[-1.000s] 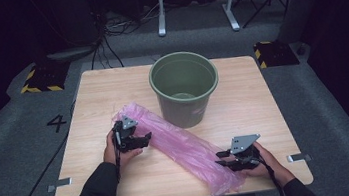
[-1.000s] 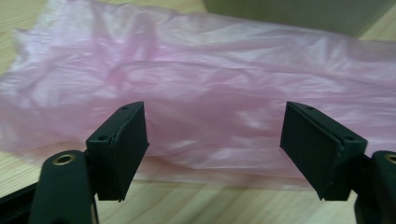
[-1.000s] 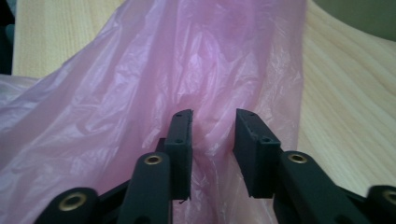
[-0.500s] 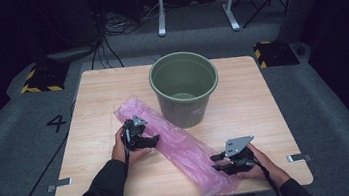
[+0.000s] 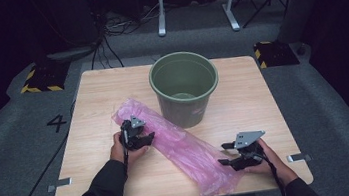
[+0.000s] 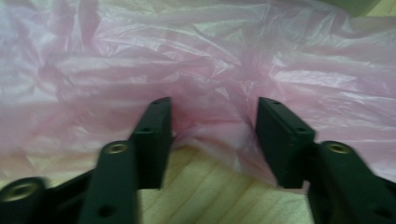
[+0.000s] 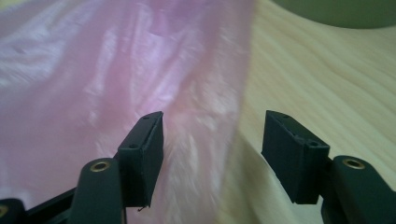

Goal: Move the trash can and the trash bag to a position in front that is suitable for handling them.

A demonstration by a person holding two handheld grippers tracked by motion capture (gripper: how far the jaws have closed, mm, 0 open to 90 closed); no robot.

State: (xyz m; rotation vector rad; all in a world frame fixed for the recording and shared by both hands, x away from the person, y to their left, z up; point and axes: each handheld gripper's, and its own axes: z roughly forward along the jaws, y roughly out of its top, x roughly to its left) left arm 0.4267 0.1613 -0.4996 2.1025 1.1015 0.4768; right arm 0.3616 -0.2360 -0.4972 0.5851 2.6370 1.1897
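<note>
Left gripper point(image 5: 148, 139): its jaws have just been closing and stand about half apart, with a raised fold of the pink plastic bag point(image 5: 178, 145) between them; the pads point(image 6: 154, 135) are at the film but do not yet pinch it. Right gripper point(image 5: 225, 153): its jaws have just been opening and stand wide, straddling the bag's near right edge without gripping it.

The bag lies flat on the wooden table point(image 5: 101, 94), running from far left to near right, in front of the green bucket point(image 5: 185, 87) and just beside its base.

Procedure, as judged from this state:
1. Close the left jaws fully on the fold before lifting; thin film slips from a partial pinch.
2. Advance the right gripper until only one layer of the edge sits between its pads, then close.
3. Keep both jaws low to the table while gripping.
</note>
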